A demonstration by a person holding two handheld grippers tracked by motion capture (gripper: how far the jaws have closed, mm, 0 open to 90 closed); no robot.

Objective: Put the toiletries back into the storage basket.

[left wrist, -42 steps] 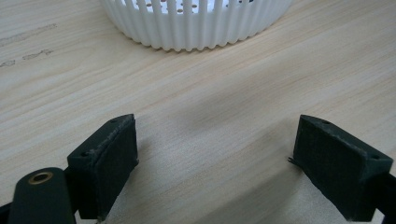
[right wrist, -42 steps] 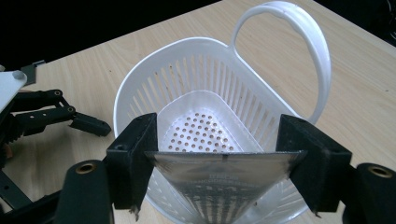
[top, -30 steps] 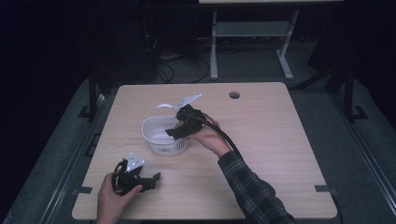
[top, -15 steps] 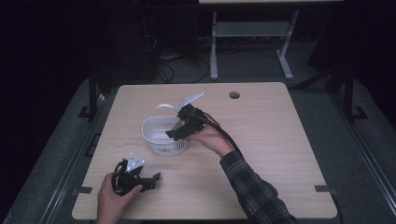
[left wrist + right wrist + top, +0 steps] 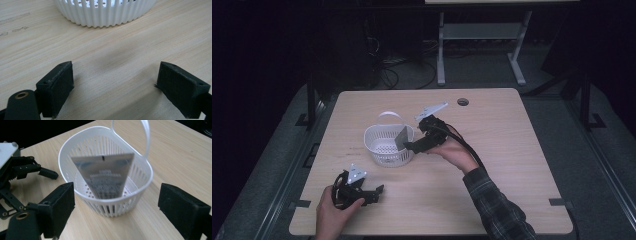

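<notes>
The silver tube [image 5: 107,176] is seen standing tilted inside the white slotted basket [image 5: 140,185], crimped end up, leaning on the wall. It is judged light, soft-bodied and rather slick; hold is best taken across the flat crimped end. The right gripper [image 5: 116,212] is held just beside the basket with jaws wide apart, the tube ahead of them and untouched. The left gripper [image 5: 115,87] is rested low on the wooden table [image 5: 120,47], jaws likewise parted and empty.

The high view looks down from above my side. My left claw [image 5: 115,92] camera skims low, close to the table [image 5: 107,62]. My right claw [image 5: 115,212] camera looks down closely. All share the white basket [image 5: 105,182].
</notes>
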